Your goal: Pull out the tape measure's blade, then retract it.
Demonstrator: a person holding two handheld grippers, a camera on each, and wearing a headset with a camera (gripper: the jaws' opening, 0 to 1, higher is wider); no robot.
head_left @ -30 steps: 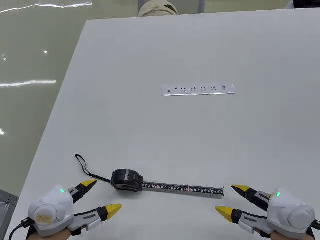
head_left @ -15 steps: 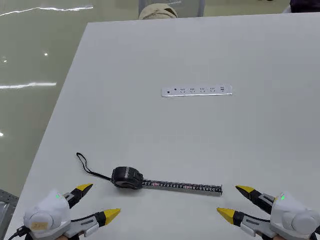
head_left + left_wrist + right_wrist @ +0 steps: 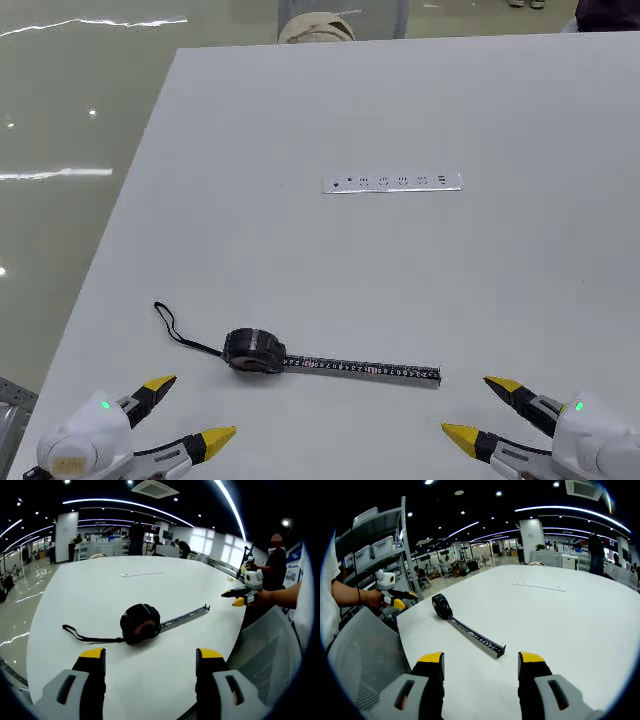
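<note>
A black tape measure lies on the white table with its blade pulled out to the right and a black wrist strap trailing left. My left gripper is open near the table's front edge, a short way in front of the case. Right of the blade's hook end, my right gripper is also open, with nothing between its yellow fingertips. The left gripper shows across the table in the right gripper view, and the right gripper in the left gripper view.
A white power strip lies flat in the middle of the table. A beige chair back stands at the far edge. A grey mesh chair sits near me. The shiny floor drops away left of the table.
Both grippers have drawn back toward me, away from the tape measure. The tape measure and its extended blade lie where they were.
</note>
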